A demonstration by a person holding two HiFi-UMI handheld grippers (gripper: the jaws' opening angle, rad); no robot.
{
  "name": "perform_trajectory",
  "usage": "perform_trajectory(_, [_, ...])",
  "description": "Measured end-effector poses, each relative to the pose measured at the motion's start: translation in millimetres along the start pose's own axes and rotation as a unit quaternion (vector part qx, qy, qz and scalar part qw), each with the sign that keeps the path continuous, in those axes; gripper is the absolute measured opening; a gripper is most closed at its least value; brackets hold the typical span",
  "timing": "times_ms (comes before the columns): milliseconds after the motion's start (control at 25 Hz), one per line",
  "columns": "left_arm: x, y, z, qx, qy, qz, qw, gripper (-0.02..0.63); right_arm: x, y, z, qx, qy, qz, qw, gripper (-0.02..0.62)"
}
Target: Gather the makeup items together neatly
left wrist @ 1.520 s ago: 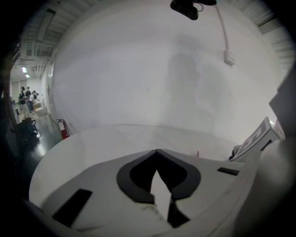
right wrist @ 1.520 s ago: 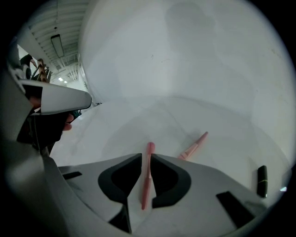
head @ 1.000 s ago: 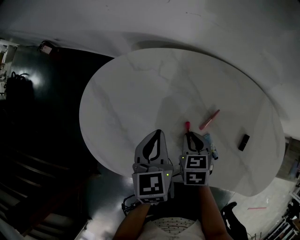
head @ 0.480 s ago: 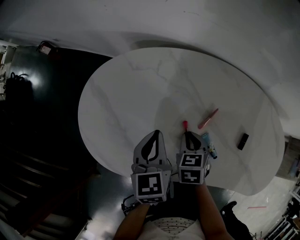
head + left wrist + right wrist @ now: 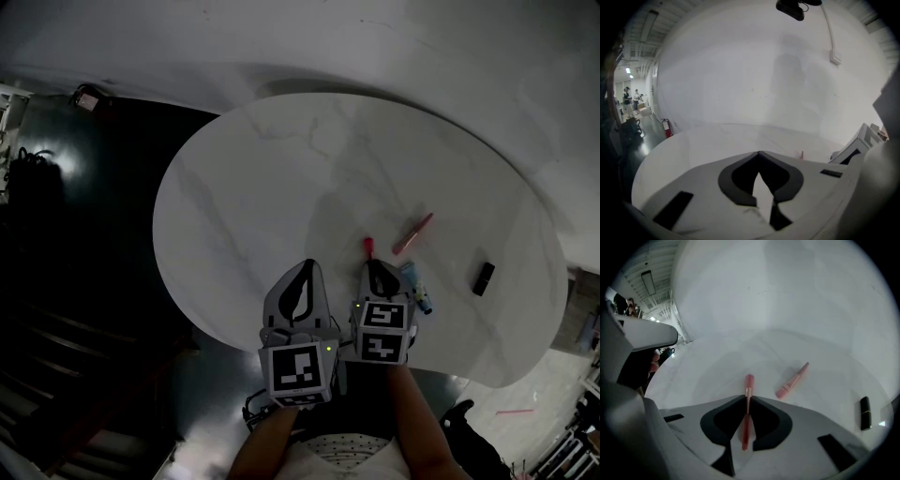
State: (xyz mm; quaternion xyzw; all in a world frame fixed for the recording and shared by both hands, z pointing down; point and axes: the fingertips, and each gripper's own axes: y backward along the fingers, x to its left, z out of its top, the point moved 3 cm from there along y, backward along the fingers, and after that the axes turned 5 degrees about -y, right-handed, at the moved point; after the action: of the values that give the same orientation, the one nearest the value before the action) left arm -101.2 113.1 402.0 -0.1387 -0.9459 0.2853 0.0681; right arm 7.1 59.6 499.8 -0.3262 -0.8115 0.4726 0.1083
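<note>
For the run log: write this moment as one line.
right claw: just been closing, gripping red tube | left claw: shut, empty | pink tube, black lipstick: on table, apart

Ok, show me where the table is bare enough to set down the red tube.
The table is bare across its left and far part, from the left gripper to the far rim. The near right is crowded: teal tube, pink tube and black lipstick, with only a small gap between the last two.
</note>
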Motion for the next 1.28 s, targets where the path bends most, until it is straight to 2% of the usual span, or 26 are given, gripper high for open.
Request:
perform_trajectory(240, [1,5,-2,0.009,0.002,-0.001,1.0000,0.041,-2,0,-3,-0.001,-0.028,-0.004,1.000,0.065])
perform_trajectory(520, [1,6,2,-0.006,0.000,-0.003,1.0000,0.041,-10,6,5,-0.015,-0.087,0.000,0.996,0.064])
perform_trajectory(1000, [-8,-4,22,-0.034,-0.001,-0.017,0.9993,0.041,-28,27,65,-0.079,-0.131,-0.008,0.988,0.064])
perform_trajectory(1280, [-9,-19,34,-0.036,0.002,-0.016,0.9992,0.041,-41,23,90,-0.095,-0.164,-0.023,0.982,0.064])
